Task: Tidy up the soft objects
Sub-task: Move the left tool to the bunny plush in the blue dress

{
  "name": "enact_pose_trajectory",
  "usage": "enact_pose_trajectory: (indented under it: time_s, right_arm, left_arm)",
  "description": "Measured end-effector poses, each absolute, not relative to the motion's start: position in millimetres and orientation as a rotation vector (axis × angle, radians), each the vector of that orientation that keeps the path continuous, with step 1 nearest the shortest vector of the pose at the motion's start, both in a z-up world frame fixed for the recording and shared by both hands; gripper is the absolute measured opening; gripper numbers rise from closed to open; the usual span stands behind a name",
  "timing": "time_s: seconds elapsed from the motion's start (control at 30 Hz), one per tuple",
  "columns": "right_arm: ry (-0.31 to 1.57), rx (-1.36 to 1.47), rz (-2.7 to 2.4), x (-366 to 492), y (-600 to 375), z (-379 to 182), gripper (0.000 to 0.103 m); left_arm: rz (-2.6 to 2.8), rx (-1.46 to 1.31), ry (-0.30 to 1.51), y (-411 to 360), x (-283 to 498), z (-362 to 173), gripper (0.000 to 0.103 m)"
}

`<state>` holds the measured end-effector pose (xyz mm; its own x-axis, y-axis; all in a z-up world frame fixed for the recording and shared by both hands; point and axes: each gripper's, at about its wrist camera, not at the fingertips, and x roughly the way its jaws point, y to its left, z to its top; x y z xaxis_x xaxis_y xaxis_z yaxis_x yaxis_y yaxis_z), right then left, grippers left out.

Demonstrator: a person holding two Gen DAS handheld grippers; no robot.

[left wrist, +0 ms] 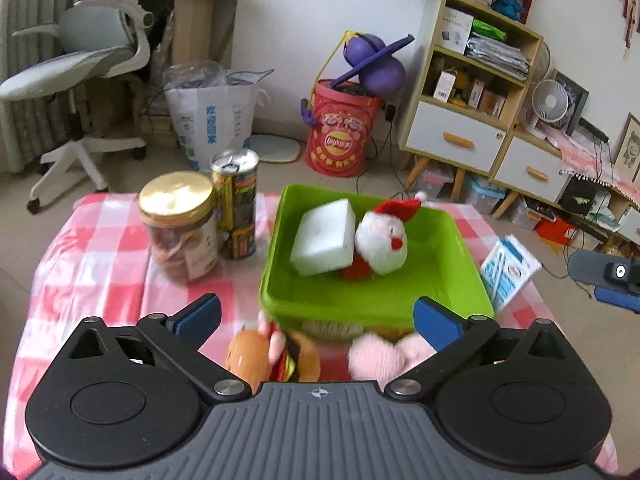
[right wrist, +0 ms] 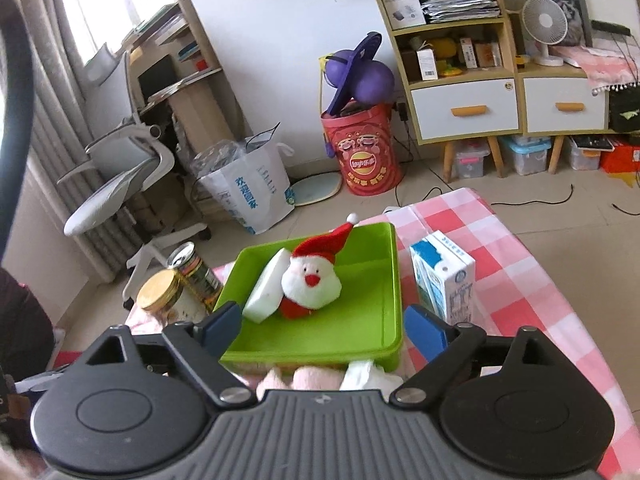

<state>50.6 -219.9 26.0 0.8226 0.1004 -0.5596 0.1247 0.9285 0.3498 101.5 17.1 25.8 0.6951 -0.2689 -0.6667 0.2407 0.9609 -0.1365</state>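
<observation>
**Q:** Pink-and-white checked cloth covers the low table; what surrounds it?

**A:** Pale floor tiles, a white wall, a grey mesh office chair at far left, a red cylindrical snack drum with a purple ball toy on top, and a wooden shelf unit with white drawers at far right.

**Q:** What stands on the cloth?

**A:** A glossy green plastic bin, square with rounded corners, at centre. Left of it: a clear jar with a gold lid, touching a tall printed can. Right of it: a blue-and-white carton, upright.

**Q:** Where are the soft objects?

**A:** Inside the bin, a plush Santa head with a red felt hat leans against a white foam block. Near the bin's front wall, outside it, lie a plush hamburger, a fuzzy pink toy and something white and crumpled.

**Q:** State of the fingers?

**A:** Left gripper: blue pads spread wide, nothing between them. Right gripper: pads likewise apart, empty, above the bin's near edge.
</observation>
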Motion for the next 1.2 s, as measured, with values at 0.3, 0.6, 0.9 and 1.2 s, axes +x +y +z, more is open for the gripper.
enact_pose_trajectory:
  time_s: [0.3,0.6,0.9,1.2]
  right_arm:
    - [0.617,0.358,0.004,22.2,-219.2,12.6,0.068]
    - [0.654,0.285,0.054,2.7,-224.9,-4.9,0.069]
    - [0.760,0.248,0.076,-7.0,-229.5,-31.6,0.069]
    - [0.811,0.203,0.084,-3.5,-223.6,-62.8,0.069]
  left_arm:
    - [-0.297,-0.032,0.795,24.2,56.0,11.2,0.098]
    - [-0.366,0.023,0.778,25.8,26.1,-1.3,0.098]
    - [-0.421,0.000,0.831,32.3,12.0,-23.2,0.098]
    - [-0.450,-0.036,0.869,9.2,-2.7,-57.9,0.097]
